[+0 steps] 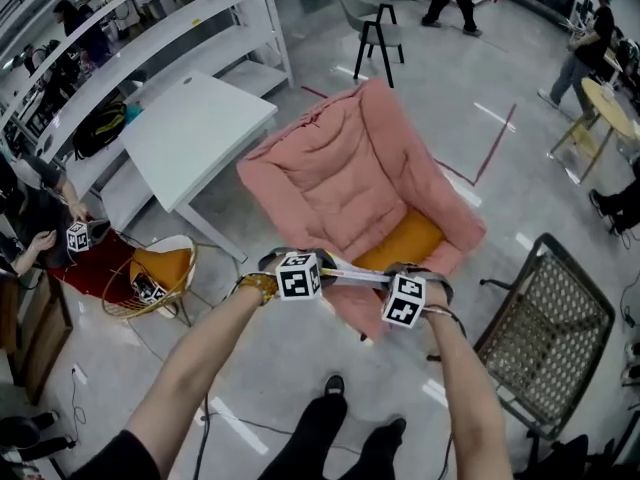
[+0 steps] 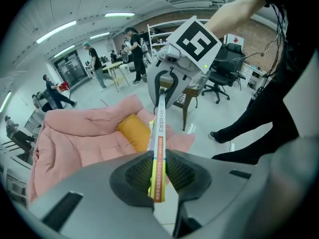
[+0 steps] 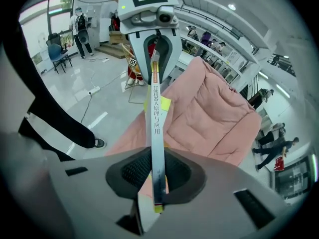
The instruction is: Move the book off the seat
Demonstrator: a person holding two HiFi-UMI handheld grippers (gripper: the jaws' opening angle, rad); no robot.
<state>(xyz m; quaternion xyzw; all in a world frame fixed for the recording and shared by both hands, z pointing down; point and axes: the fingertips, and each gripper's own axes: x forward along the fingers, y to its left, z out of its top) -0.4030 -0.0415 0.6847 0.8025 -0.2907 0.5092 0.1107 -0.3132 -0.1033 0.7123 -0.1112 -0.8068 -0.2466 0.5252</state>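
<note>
White table (image 1: pixel 195 133) at left, white shelving (image 1: pixel 170 38) behind it w/ black bag (image 1: pixel 100 128) on a lower shelf. Wire-frame chair (image 1: pixel 165 273) w/ orange cushion beside red mat (image 1: pixel 95 263). Black stool (image 1: pixel 380 30) top centre. Dark mesh chair (image 1: pixel 545 328) btm right. Round wood table (image 1: pixel 608 108) far right.

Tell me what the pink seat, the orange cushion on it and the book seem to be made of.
The pink seat looks like soft padded fabric with a matte finish; it has quilted seams and puffy folds. The orange cushion seems to be smooth matte cloth, but its weave is too small to tell. The book looks like paper with a thin printed cover, perhaps slightly glossy.
</note>
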